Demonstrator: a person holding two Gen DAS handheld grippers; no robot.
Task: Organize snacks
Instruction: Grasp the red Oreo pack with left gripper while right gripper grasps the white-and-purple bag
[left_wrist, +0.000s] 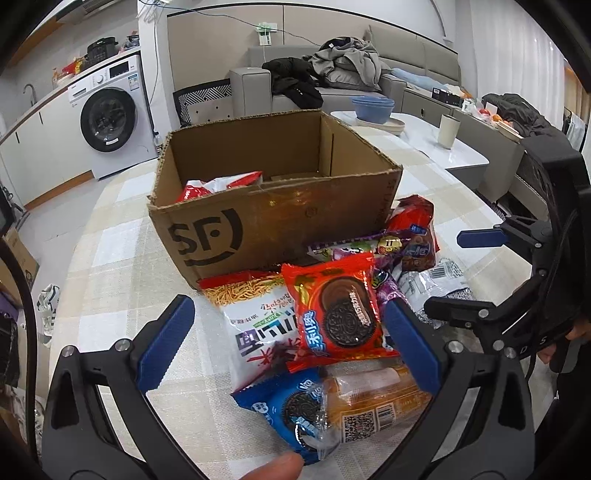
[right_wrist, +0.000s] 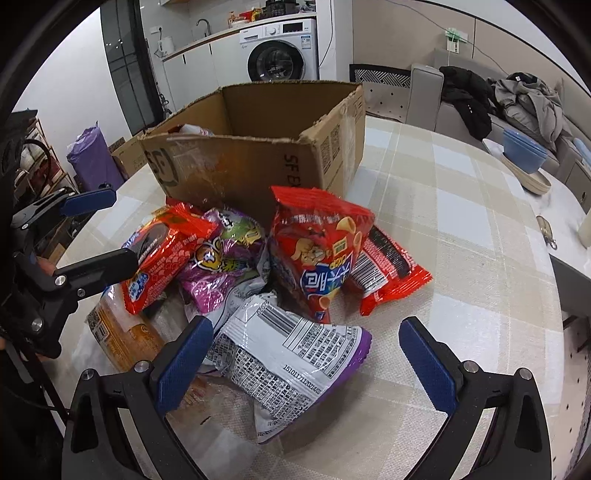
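A pile of snack packs lies on the checked tablecloth in front of an open cardboard box (left_wrist: 280, 221) that holds a red and white pack (left_wrist: 218, 184). My left gripper (left_wrist: 291, 332) is open, its blue fingers either side of a red Oreo pack (left_wrist: 334, 314) that lies on a white noodle-snack bag (left_wrist: 255, 317); a blue Oreo pack (left_wrist: 288, 410) and an orange pack (left_wrist: 376, 402) lie nearer. My right gripper (right_wrist: 306, 358) is open over a white and purple bag (right_wrist: 288, 358). A red chip bag (right_wrist: 317, 251) stands behind it, before the box (right_wrist: 258, 162).
A purple candy bag (right_wrist: 221, 266) and a red wrapper (right_wrist: 388, 269) lie in the pile. A low white table with blue bowls (left_wrist: 373, 107) and a cup (left_wrist: 448, 131) stands behind the box. A washing machine (left_wrist: 110, 118) and a sofa (left_wrist: 332, 74) are further back.
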